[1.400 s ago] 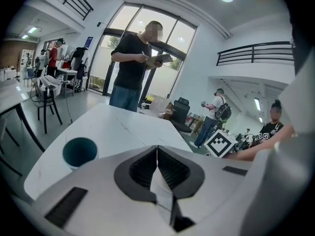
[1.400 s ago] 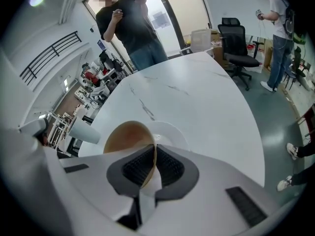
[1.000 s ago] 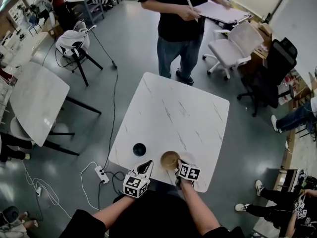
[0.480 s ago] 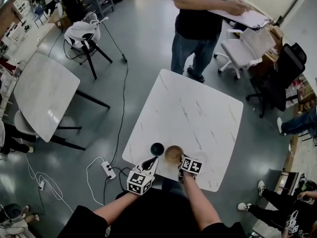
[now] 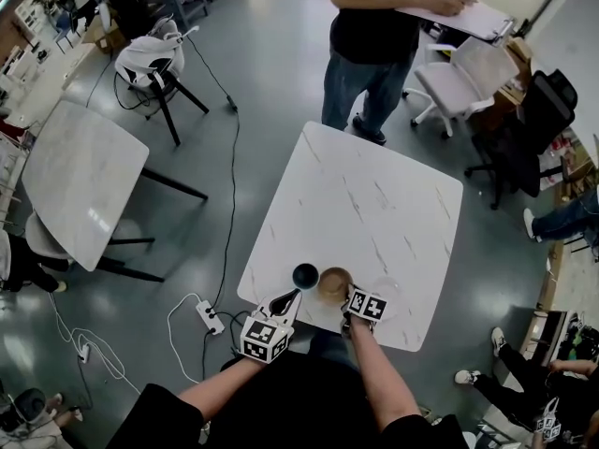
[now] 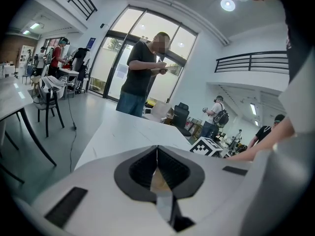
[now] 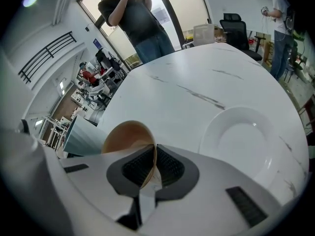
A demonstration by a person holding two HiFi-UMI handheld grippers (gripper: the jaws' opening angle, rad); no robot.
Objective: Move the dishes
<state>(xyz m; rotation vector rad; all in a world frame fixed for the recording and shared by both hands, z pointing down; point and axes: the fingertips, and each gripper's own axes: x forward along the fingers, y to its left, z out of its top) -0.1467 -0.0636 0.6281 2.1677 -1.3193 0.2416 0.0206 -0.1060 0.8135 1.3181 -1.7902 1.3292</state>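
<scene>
A tan bowl [image 5: 333, 284] is near the front edge of the white marble table [image 5: 374, 204], tilted in the right gripper view [image 7: 125, 136]. My right gripper [image 5: 346, 297] is shut on its near rim, the rim pinched between the pads [image 7: 155, 151]. Just left of the bowl stands a dark cup [image 5: 305, 275], grey-blue on the outside [image 7: 81, 136]. A white plate [image 7: 241, 136] lies on the table to the right of the bowl [image 5: 386, 291]. My left gripper [image 5: 284, 300] points at the cup from the table's front edge; it is shut with nothing held [image 6: 157, 149].
A person in a dark shirt [image 5: 374, 26] stands at the table's far side, writing on a clipboard. A second marble table [image 5: 75, 185] and stool are at the left, office chairs [image 5: 459, 73] at the right. A power strip [image 5: 208, 318] and cables lie on the floor.
My right gripper has carried the tan bowl to the left, away from the white plate, until it is right beside the dark cup. The left gripper has stayed by the table edge.
</scene>
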